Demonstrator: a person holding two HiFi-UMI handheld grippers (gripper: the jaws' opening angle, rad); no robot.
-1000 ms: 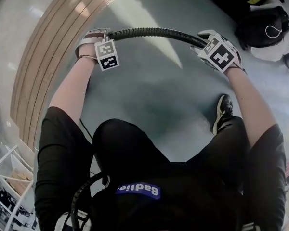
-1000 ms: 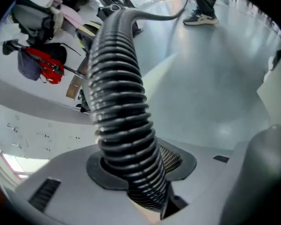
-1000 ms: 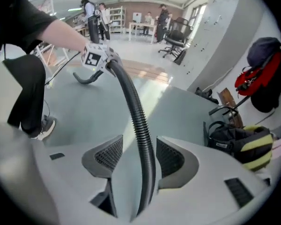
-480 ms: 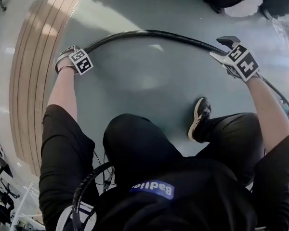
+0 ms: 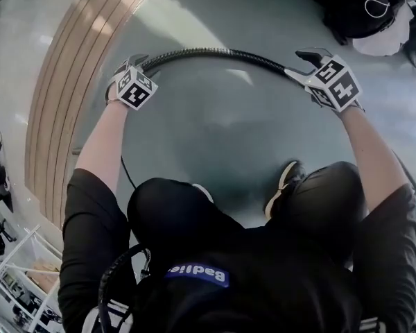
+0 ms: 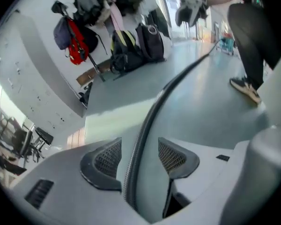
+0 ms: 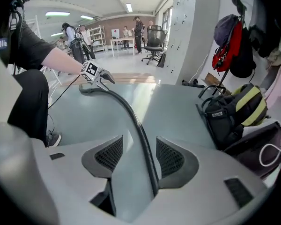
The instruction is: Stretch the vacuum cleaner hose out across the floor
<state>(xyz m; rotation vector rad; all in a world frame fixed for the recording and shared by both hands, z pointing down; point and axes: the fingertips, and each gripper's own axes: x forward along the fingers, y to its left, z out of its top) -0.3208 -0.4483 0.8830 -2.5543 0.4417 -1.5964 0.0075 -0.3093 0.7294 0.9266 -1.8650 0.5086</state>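
Left gripper view, fingers [image 6: 107, 159] opening, hose [image 6: 144, 125] between

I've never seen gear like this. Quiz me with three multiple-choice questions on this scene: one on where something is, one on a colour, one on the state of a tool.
1. In the head view, the wooden floor strip lies:
A) at the right
B) at the left
C) in the middle

2. The hose is:
A) white
B) red
C) black

3. The right tool's jaws are:
A) apart, with the hose running between them
B) shut on nothing
C) clamped on a broom handle

Answers:
1 B: the planks curve down the left edge of the head view.
2 C: it shows dark in every view.
3 A: in the right gripper view a gap shows beside the hose, so the jaws are not pressing on it.
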